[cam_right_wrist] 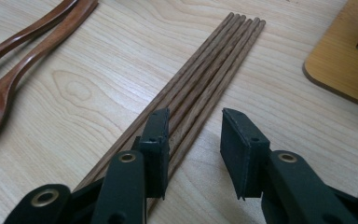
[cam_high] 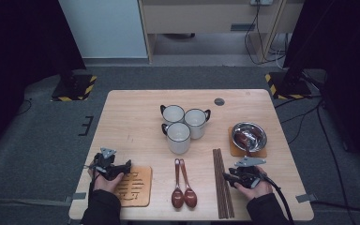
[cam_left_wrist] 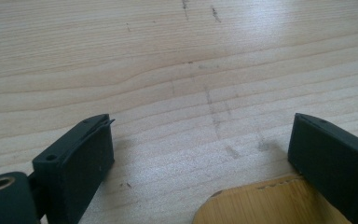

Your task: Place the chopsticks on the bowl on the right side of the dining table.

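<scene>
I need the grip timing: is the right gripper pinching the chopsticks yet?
Apart. Right gripper view: the right gripper straddles the chopsticks, one pad clearly off them.

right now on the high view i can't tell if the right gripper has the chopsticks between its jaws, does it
observer: Partly. In the right gripper view the right gripper is open. One jaw sits over the chopsticks, and the outer sticks run through the gap without being pinched.
operator: is the other jaw on them too
observer: No, it stands over the bare table, beside the bundle.
operator: and the left gripper, anything in it
observer: Nothing. The left gripper is open wide over bare wood, with a corner of the wooden mat by one jaw.
</scene>
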Demonstrator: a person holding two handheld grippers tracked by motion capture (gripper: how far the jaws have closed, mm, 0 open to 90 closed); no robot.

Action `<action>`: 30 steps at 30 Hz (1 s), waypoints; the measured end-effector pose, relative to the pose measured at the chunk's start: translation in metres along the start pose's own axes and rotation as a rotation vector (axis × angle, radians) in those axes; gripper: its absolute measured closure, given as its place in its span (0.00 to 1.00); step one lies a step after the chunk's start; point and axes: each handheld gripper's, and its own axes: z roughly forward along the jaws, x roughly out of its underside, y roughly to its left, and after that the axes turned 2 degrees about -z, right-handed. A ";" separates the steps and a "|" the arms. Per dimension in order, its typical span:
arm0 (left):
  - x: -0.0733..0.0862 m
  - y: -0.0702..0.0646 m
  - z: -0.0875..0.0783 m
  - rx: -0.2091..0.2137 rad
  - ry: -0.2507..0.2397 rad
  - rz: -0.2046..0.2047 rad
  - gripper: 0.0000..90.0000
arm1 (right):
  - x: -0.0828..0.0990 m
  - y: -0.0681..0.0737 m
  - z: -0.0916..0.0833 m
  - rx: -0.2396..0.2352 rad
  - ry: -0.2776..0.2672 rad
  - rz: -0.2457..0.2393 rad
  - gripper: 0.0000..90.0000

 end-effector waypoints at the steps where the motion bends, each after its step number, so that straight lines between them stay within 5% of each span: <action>1: 0.000 0.000 0.000 0.000 0.000 0.000 0.06 | 0.001 -0.001 0.000 0.002 0.003 0.004 0.70; 30: 0.000 0.000 0.000 0.000 0.000 0.000 0.06 | 0.005 -0.004 0.002 0.048 0.044 0.012 0.83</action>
